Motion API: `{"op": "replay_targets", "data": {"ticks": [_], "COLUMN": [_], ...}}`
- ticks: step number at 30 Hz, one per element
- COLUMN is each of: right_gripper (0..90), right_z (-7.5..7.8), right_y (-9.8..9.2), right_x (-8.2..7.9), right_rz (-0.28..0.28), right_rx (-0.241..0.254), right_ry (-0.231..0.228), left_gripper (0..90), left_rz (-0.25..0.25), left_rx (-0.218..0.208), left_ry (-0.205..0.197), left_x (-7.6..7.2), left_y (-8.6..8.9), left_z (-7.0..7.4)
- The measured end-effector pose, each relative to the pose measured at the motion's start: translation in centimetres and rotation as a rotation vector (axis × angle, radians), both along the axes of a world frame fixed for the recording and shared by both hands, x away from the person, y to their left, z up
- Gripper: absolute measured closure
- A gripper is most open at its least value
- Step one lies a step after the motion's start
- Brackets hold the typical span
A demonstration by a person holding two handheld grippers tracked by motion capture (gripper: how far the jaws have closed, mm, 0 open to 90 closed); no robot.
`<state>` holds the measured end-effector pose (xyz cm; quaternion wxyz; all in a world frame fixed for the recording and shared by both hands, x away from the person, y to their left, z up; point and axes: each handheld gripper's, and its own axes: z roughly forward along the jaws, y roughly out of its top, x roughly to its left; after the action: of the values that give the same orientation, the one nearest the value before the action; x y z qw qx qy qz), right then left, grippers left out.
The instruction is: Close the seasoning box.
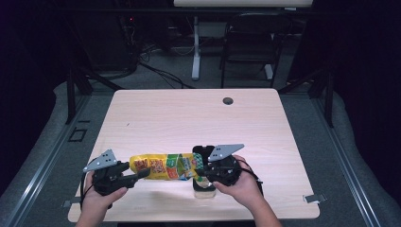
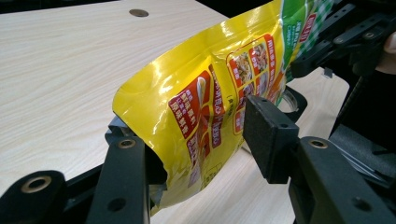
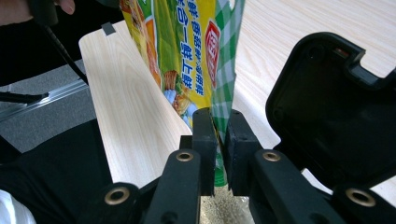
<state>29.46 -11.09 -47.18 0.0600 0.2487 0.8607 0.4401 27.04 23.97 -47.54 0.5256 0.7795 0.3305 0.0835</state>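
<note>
A yellow and green pouch (image 1: 163, 166) hangs level above the near part of the table (image 1: 189, 113), stretched between the two grippers. The left gripper (image 1: 142, 174) holds the yellow end: in the left gripper view that end (image 2: 201, 112) sits between wide-set jaws, one pad against each face of the bulging bag, so it is clamped on the pouch. The right gripper (image 1: 201, 171) has the green checked end; in the right gripper view its jaws stand close together with the thin edge of the pouch (image 3: 196, 51) pinched between them. That edge hangs over a black box (image 1: 204, 182) that stands on the table under the right hand (image 1: 241, 182). Its hinged lid (image 3: 327, 112) stands open at about 2 o'clock from the right jaws. Right below the jaws, at 6 o'clock, fine tan grains (image 3: 224, 210) show inside the box; how full it is cannot be told.

The pouch and box lie near the table's front edge, at about 6 o'clock on the tabletop. The far half of the top, toward 12 o'clock, is bare wood with a round cable hole (image 1: 228, 100) near the back edge. Bare wood also lies at 9 and 3 o'clock of the hands, out to the side edges. Beyond the back edge stands a dark chair (image 1: 250, 42).
</note>
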Motion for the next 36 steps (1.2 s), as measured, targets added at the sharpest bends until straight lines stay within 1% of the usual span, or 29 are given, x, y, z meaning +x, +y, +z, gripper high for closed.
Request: {"op": "replay_targets", "data": {"ticks": [2,4,7,12,14,15,16,17,18,20,24,27,28,29,30,33,35,36], "right_gripper": [84.3,84.2,84.2,84.2,84.2,84.3,84.3,84.4,84.5,84.6,84.7,84.7,84.7,84.7,84.6,84.6,84.6,84.6], "right_z": [0.0,0.0,0.0,-0.3,-0.3,-0.4,-0.4,-0.4,-0.4,-0.5,-0.5,-0.6,-0.6,-0.6,-0.6,-0.7,-0.7,-0.7], "right_y": [0.0,0.0,0.0,0.0,-0.2,-0.2,-0.2,-0.2,-0.2,-0.3,-0.5,-0.6,-0.6,-0.6,-0.7,-0.7,-0.7,-0.8], "right_x": [0.0,0.1,0.1,0.2,0.3,0.3,0.3,0.3,0.3,0.4,0.4,0.4,0.4,0.4,0.4,0.4,0.4,0.4], "right_rz": [-0.002,-0.003,-0.002,0.000,0.000,-0.004,-0.005,-0.005,-0.005,-0.007,-0.002,-0.008,-0.008,-0.006,-0.003,-0.005,-0.008,-0.011], "right_rx": [-0.003,-0.003,-0.008,-0.007,-0.011,-0.002,-0.002,-0.002,-0.003,-0.002,-0.014,0.001,0.001,-0.005,-0.008,-0.008,-0.001,-0.001], "right_ry": [0.003,0.015,0.016,0.023,0.024,0.026,0.025,0.025,0.026,0.026,0.027,0.035,0.035,0.033,0.034,0.033,0.035,0.036], "left_gripper": [54.9,54.9,54.9,55.0,55.3,55.8,55.9,55.9,55.9,55.9,55.9,55.9,55.9,55.9,55.9,55.9,55.9,55.9], "left_rz": [0.000,0.003,0.002,0.001,-0.007,-0.011,-0.013,-0.012,-0.015,-0.013,-0.017,-0.021,-0.021,-0.022,-0.024,-0.025,-0.025,-0.027], "left_rx": [0.006,0.004,0.008,-0.003,-0.002,0.000,-0.002,-0.008,0.002,-0.004,0.001,0.011,0.023,0.020,0.026,0.032,0.027,0.017], "left_ry": [-0.002,0.000,-0.001,-0.002,-0.003,-0.005,-0.004,-0.007,-0.006,-0.015,-0.019,-0.026,-0.030,-0.031,-0.037,-0.035,-0.037,-0.042], "left_x": [-0.1,-0.2,-0.2,-0.2,-0.1,-0.1,-0.1,-0.1,-0.1,0.0,0.1,0.1,0.1,0.1,0.1,0.1,0.1,0.1], "left_y": [-0.1,-0.1,-0.1,-0.3,-0.3,-0.3,-0.4,-0.5,-0.5,-0.8,-1.1,-1.4,-1.5,-1.6,-1.7,-1.8,-1.9,-1.9], "left_z": [0.1,0.2,0.3,0.5,0.7,0.8,1.0,1.1,1.2,1.5,2.0,2.4,2.5,2.6,2.8,2.9,3.0,3.2]}}
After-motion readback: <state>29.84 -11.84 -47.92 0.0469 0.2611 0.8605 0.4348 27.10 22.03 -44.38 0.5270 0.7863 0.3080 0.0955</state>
